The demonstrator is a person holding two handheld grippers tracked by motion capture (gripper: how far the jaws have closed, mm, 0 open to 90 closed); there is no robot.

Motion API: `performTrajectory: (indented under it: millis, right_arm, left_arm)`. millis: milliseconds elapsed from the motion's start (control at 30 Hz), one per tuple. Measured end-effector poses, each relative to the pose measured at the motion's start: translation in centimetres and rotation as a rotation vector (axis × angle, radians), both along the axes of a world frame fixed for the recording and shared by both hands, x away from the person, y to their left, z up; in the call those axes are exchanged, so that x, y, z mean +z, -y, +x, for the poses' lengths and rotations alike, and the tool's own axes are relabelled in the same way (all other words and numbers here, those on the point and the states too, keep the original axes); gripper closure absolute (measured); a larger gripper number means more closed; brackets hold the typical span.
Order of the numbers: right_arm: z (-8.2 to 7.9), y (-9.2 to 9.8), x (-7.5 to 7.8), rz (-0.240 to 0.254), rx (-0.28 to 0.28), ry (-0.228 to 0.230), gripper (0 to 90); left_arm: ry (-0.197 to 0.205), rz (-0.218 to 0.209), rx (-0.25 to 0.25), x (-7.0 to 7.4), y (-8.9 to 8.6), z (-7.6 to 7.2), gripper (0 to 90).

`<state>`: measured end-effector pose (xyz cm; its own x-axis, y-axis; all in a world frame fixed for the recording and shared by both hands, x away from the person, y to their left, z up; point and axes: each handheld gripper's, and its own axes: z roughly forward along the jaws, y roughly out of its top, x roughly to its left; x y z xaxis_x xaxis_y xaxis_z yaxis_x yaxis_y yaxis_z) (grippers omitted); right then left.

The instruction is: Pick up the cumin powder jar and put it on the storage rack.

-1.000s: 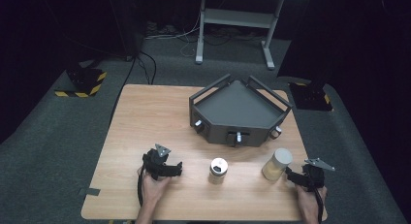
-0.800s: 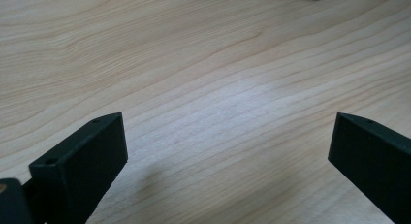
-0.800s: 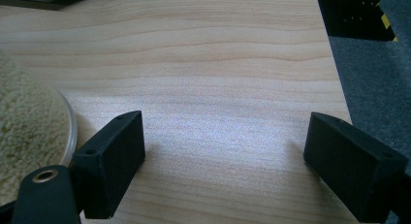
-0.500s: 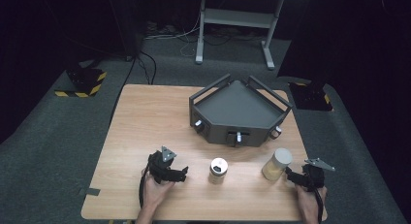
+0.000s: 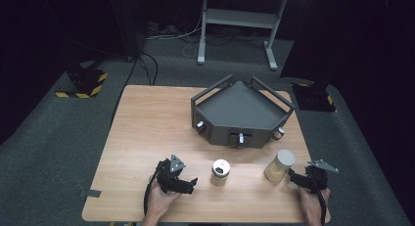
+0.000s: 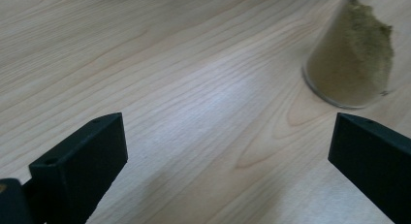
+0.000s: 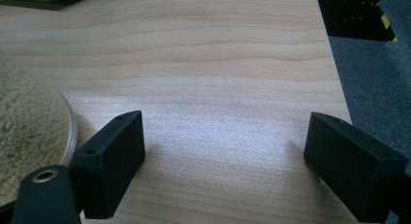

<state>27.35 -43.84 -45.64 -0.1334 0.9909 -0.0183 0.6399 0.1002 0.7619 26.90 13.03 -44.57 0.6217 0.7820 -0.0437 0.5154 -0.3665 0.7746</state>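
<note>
Fingers (image 6: 77, 170) of both grippers gape wide, gripping nothing; left gripper (image 5: 188, 185) and right gripper (image 5: 293, 177) flank two jars on the worktop (image 5: 151, 133).

Three cameras: one high up, two riding low on the claws.

From above we look forward and down on the whole tabletop (image 5: 147, 118), far enough to see the floor around it. The left claw (image 6: 228, 161) camera sits very close to the wood and faces a jar of brownish powder (image 6: 351, 59). The right claw (image 7: 223, 158) camera is just as close, beside a jar of pale grains (image 7: 29, 136). We see both jars from above too.
</note>
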Motion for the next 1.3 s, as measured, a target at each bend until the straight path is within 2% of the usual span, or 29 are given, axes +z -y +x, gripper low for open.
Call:
performTrajectory:
  millis: [167,267,367,400,467,867,1300]
  right_arm:
    - [0.0,0.0,0.0,0.0,0.0,0.0,14.3]
    - [0.0,0.0,0.0,0.0,0.0,0.0,14.3]
    - [0.0,0.0,0.0,0.0,0.0,0.0,14.3]
    - [0.0,0.0,0.0,0.0,0.0,0.0,14.2]
    - [0.0,0.0,0.0,0.0,0.0,0.0,14.2]
    - [0.0,0.0,0.0,0.0,0.0,0.0,14.3]
    - [0.0,0.0,0.0,0.0,0.0,0.0,14.3]
  left_arm:
    - [0.009,-0.008,-0.042,0.2,0.6,-0.3,0.4]
    - [0.018,0.001,-0.083,0.4,1.5,-0.5,0.4]
    - [0.021,-0.001,-0.1,0.5,1.8,-0.5,0.4]
    - [0.019,-0.016,-0.114,0.5,2.0,-0.6,0.4]
    - [0.017,-0.016,-0.123,0.4,2.4,-0.6,0.4]
    - [0.022,0.001,-0.164,0.5,4.6,-0.5,0.4]
    - [0.046,0.017,-0.165,0.6,6.9,0.0,0.6]
